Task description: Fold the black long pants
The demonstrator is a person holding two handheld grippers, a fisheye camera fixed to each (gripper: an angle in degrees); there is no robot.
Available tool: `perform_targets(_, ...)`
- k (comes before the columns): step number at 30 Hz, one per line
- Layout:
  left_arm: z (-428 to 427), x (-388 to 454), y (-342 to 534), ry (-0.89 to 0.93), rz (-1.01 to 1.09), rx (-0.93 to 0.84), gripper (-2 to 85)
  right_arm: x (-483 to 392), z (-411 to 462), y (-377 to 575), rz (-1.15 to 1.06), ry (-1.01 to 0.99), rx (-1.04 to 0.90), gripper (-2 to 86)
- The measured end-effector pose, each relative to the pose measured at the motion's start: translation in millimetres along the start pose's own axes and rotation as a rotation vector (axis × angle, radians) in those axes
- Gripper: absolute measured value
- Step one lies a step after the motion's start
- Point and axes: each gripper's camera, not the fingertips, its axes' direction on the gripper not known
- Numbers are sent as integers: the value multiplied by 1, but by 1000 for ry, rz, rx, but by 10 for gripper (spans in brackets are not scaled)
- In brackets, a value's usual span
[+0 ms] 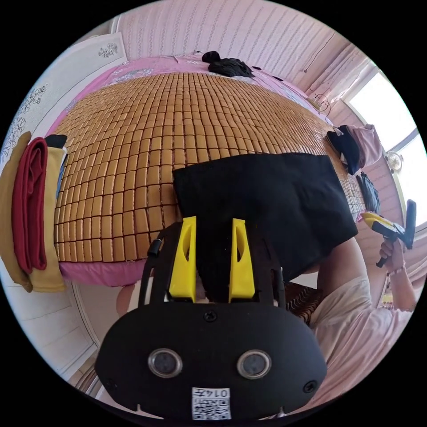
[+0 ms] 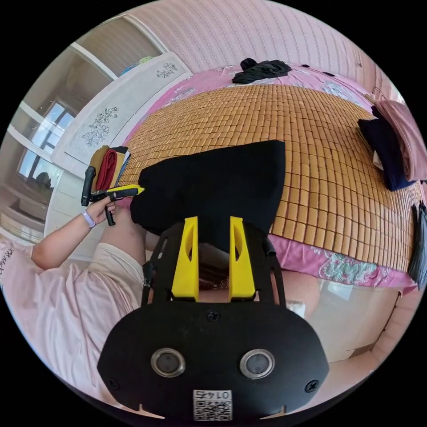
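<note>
The black long pants (image 1: 267, 200) lie folded into a rough rectangle on the bamboo mat (image 1: 133, 147), their near edge hanging over the bed's side. My left gripper (image 1: 213, 220) stands open at that near edge, black cloth showing between its yellow jaws. In the right gripper view the pants (image 2: 213, 182) lie just beyond my right gripper (image 2: 213, 220), which is open too. A hand holds the left gripper (image 2: 113, 192) at the pants' left corner. In the left gripper view, the right gripper (image 1: 391, 227) is held off to the right, apart from the cloth.
A folded red and mustard stack (image 1: 26, 213) sits at the mat's left end. Dark and pink folded clothes (image 2: 391, 147) lie at the right end. A loose black heap (image 1: 227, 66) rests at the far side. The person's pink sleeve (image 2: 58, 293) is close by.
</note>
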Motion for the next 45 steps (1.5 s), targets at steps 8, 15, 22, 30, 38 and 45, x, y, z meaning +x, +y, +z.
perform_targets(8, -49, 31, 20, -19, 81, 119, -7, -59, 56, -50, -189, -308, -26, 133)
perform_targets(15, -68, 118, 72, 53, 433, 178, -10, -41, 82, -67, -79, -557, -34, 178)
perform_targets(22, -54, 170, 92, 108, 552, 134, -6, -15, 110, -46, -60, -370, -170, 59)
perform_targets(30, -95, 141, 93, 74, 336, 202, 52, 82, 38, 11, -25, -408, -3, 12)
perform_targets(38, -75, 72, 46, -143, 104, 110, 88, 205, -122, 120, 227, -170, 440, 9)
perform_targets(45, -31, 66, 19, -230, 93, -73, 38, 245, -200, 190, 379, -3, 636, 9)
